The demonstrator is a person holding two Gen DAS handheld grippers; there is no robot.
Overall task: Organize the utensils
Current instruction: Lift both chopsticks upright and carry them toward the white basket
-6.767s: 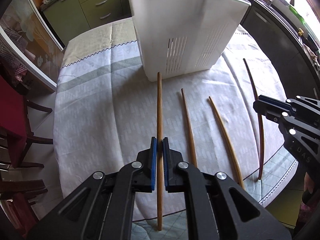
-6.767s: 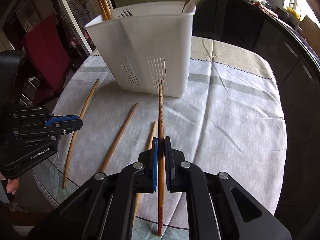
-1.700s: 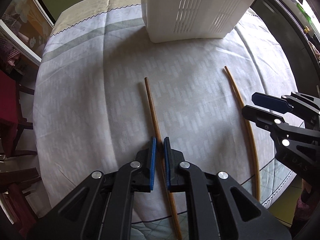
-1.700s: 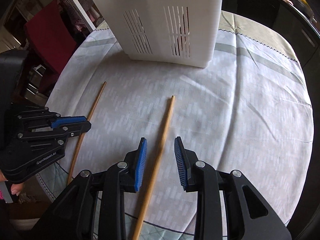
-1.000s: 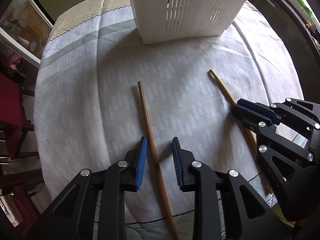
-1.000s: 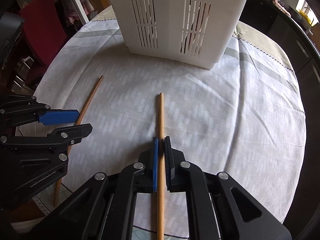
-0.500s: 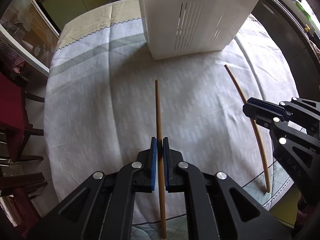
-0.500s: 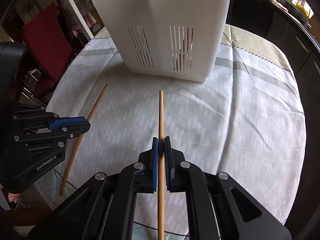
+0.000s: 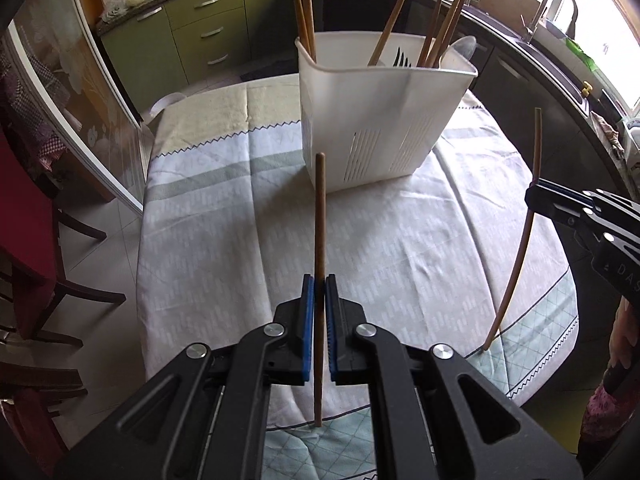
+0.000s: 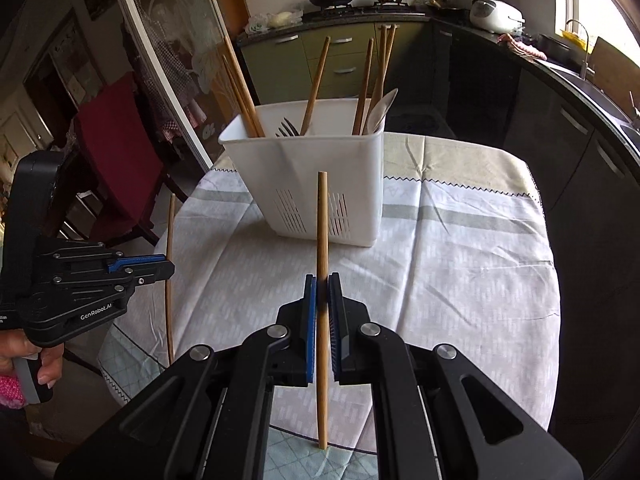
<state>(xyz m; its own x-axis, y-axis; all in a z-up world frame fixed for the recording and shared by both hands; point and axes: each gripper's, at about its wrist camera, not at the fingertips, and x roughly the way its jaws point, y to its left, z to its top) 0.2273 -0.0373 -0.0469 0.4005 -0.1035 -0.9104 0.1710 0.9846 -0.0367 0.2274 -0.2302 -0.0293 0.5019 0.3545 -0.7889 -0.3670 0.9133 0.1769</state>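
A: State the left gripper [image 9: 319, 284] condition.

B: Jaws fully closed on a dark chopstick [image 9: 319, 216]. The blue pads clamp it at about mid-length; the stick runs straight ahead between them, clear of the table [image 9: 224, 208].

A: Right gripper [image 10: 322, 286]?

B: Same condition. Jaws closed tight on a light chopstick [image 10: 322, 232], gripped near its middle, stick in line with the fingers and off the cloth.

A: Location of the holder?

B: The white holder [image 10: 320, 184] stands upright on the far part of the table, ahead of both grippers. It contains several chopsticks leaning on its walls, a fork [image 10: 286, 128] and a pale spoon [image 10: 380, 110].

A: Relation between the two grippers?

B: Side by side, well apart. In the left wrist view the right gripper shows at the right edge with its stick upright. In the right wrist view the left gripper shows at the left edge, a hand [image 10: 32, 360] on its handle.

A: Loose utensils on the cloth?

B: No others are visible.
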